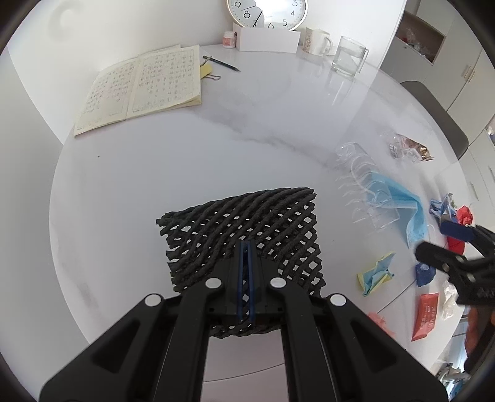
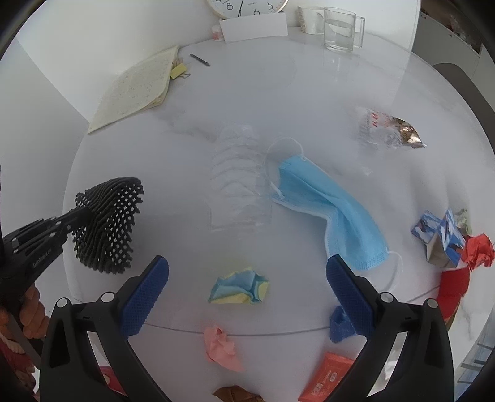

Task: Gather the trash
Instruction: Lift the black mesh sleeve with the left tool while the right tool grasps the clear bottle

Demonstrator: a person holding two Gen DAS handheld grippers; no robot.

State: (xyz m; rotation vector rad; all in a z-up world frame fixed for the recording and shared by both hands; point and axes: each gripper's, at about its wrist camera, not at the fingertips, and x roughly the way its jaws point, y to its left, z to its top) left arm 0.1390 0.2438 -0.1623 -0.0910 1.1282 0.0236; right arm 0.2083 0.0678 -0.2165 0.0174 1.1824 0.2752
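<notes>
Left gripper [image 1: 246, 247] clenched on black foam net [image 1: 247, 222]: light, springy, gripped at edge. Right gripper [image 2: 247, 275] released above crumpled paper [image 2: 239, 286]; soft, pinch middle.

Table [image 2: 309, 92]: glossy white marble-look top, faint grey veining. Black net [image 1: 247, 222]: matt foam mesh. Face mask [image 2: 334, 210]: soft blue nonwoven cloth. Crumpled ball [image 2: 239, 286]: blue and yellow paper. Mug [image 2: 340, 29]: clear glass. Gripper pads [image 2: 145, 297]: blue, textured.
</notes>
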